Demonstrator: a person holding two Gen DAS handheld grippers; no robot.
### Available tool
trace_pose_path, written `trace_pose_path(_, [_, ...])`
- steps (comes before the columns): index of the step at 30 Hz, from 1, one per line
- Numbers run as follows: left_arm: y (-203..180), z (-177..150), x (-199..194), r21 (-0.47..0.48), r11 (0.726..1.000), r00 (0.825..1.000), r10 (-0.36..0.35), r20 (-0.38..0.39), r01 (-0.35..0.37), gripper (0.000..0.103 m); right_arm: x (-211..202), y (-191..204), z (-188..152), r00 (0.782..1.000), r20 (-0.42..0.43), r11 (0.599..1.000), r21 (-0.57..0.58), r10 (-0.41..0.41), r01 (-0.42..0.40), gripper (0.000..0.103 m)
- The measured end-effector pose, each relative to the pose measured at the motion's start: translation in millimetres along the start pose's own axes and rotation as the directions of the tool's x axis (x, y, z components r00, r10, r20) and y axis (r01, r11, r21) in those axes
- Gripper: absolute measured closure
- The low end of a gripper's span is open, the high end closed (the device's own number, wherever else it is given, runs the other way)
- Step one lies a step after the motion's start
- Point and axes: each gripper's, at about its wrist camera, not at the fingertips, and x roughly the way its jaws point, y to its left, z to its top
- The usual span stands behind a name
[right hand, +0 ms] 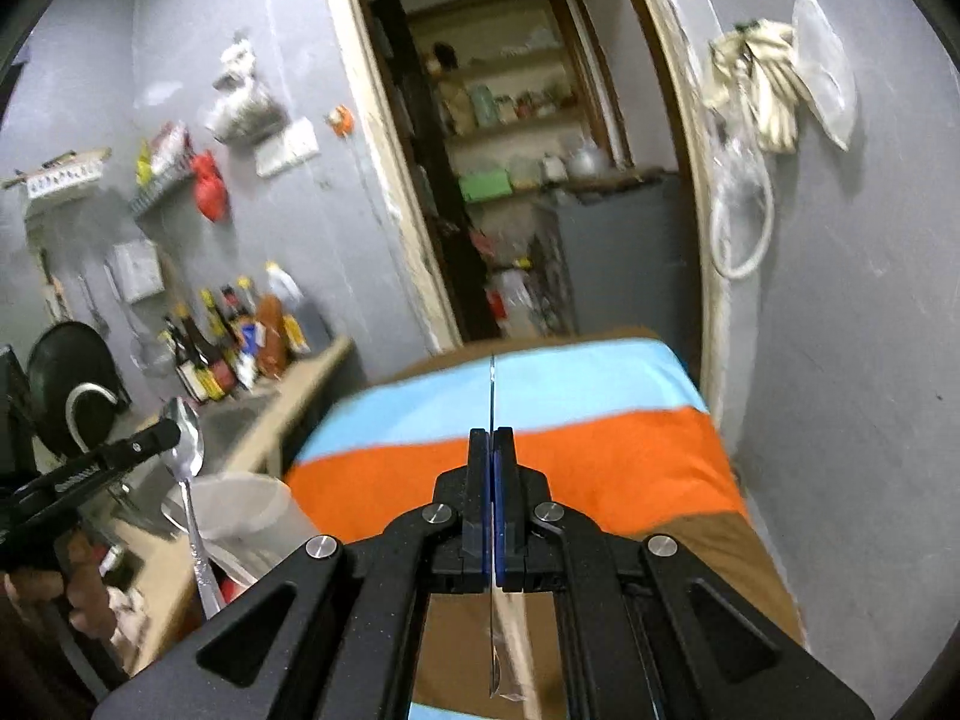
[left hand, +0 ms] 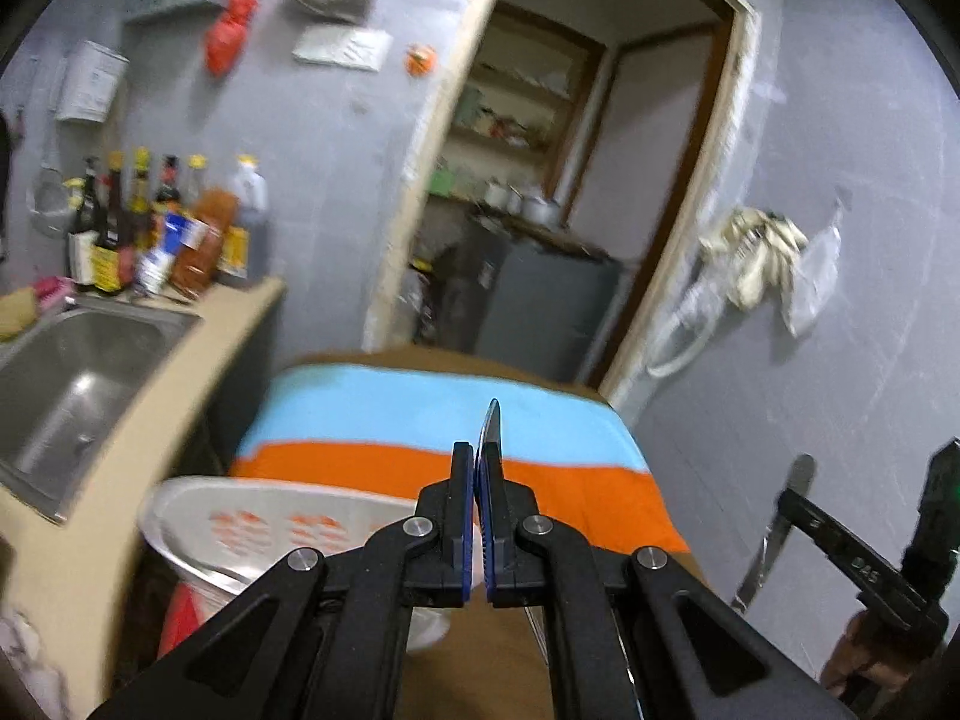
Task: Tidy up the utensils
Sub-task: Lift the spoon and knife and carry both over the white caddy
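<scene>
In the left wrist view my left gripper (left hand: 477,456) is shut on a metal spoon (left hand: 492,426), seen edge-on, its bowl sticking up past the fingertips. The right wrist view shows that spoon (right hand: 187,444) from the side, bowl up and handle hanging down, pinched by the left gripper (right hand: 165,435). My right gripper (right hand: 492,438) is shut on a table knife (right hand: 492,390), a thin edge-on line above and below the pads. The knife (left hand: 801,474) appears flat-on at the right of the left view, held by the right gripper (left hand: 786,501). Both are raised above the table.
A table under a blue and orange striped cloth (left hand: 456,420) lies ahead. A white perforated basket (left hand: 240,516) stands at its near left corner. Left of it are a counter with a steel sink (left hand: 78,384) and sauce bottles (left hand: 156,228). A doorway (left hand: 540,210) opens behind; a grey wall stands at the right.
</scene>
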Motion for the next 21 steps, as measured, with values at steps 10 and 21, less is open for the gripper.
trace_pose_path(10, [84.6,45.6,-34.4,-0.018,0.983,0.97,0.185,0.155,-0.184,0.1,24.0,108.8,20.4,0.976,0.132,0.984,-0.05,0.175,-0.17,0.102])
trace_pose_path(21, [123.1,51.9,-14.2,-0.001,0.951,0.929,0.301,0.217,-0.308,0.1,85.2,159.5,5.4,0.975,0.118,0.982,-0.031,0.19,-0.187,0.102])
